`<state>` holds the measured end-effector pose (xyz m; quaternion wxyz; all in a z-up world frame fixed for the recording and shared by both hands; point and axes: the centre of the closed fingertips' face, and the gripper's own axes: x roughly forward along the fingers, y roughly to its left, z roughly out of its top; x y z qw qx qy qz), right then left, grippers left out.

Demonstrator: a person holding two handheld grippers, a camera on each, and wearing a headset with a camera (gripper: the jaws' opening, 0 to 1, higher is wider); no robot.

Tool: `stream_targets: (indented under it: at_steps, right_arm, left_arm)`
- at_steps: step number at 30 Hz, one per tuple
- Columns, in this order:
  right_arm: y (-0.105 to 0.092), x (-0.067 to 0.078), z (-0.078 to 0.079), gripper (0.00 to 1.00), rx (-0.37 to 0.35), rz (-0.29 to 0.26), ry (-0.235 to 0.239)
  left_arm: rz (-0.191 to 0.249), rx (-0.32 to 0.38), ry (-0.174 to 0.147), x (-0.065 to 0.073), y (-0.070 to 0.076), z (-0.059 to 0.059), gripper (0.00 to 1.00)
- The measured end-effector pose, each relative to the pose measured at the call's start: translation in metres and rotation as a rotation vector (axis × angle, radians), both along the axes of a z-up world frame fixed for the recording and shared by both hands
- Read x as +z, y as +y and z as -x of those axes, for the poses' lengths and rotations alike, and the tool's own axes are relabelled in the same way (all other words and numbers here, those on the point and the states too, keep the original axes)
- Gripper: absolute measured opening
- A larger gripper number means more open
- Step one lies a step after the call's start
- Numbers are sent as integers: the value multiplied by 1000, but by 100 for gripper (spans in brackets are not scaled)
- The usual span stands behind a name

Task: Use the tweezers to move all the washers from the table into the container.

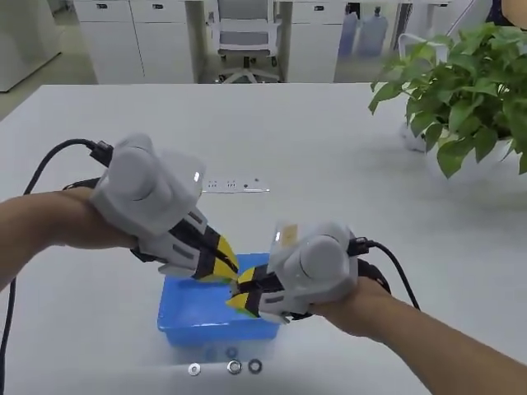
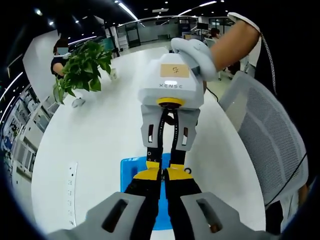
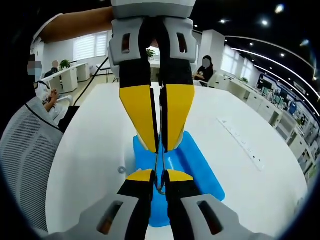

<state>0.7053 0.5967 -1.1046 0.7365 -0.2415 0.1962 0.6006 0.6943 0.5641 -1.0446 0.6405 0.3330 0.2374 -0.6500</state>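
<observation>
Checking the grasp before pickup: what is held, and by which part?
The tweezers, one end pinched in the right hand-held gripper, the other in the left hand-held gripper; which end holds the tips cannot be told.

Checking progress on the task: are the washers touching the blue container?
Apart. The head view shows three washers lying on the white table in front of the blue container, a strip of bare tabletop between them and its near wall.
</observation>
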Motion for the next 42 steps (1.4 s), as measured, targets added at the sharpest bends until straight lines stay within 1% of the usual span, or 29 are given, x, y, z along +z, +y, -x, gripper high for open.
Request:
stream_targets:
  at_steps: [3,5,16,20,26,27,29,37,39,40,42]
  right_arm:
    - [-1,-5,-5,10,-4,7,4]
    - [-2,-8,-7,10,-6,8,8]
    - [-3,-28,-18,10,-5,25,33]
    - [-3,-35,-19,10,-1,29,49]
    - [-4,-42,-19,10,9,38,58]
    - [-4,-43,-19,10,13,42,56]
    - [-4,-42,-21,10,10,32,57]
    - [-3,-41,-21,11,7,32,54]
    - [-3,-41,-21,11,5,31,52]
    - [-3,-40,-22,11,4,30,46]
    - [-2,-38,-22,12,0,21,48]
  left_arm:
    - [-6,1,1,-6,0,-5,6]
    - [-4,5,8,-9,-1,-8,6]
    - [-11,15,24,-28,-2,-20,6]
    - [-13,14,33,-35,-2,-22,6]
    - [-12,17,44,-42,-2,-23,6]
    - [-12,18,44,-43,-2,-24,6]
    - [-4,27,42,-41,-1,-26,6]
    - [-8,28,46,-41,0,-26,7]
    - [-9,31,52,-40,0,-25,7]
    - [-7,31,48,-39,-1,-25,7]
    - [-3,32,48,-37,-1,-25,7]
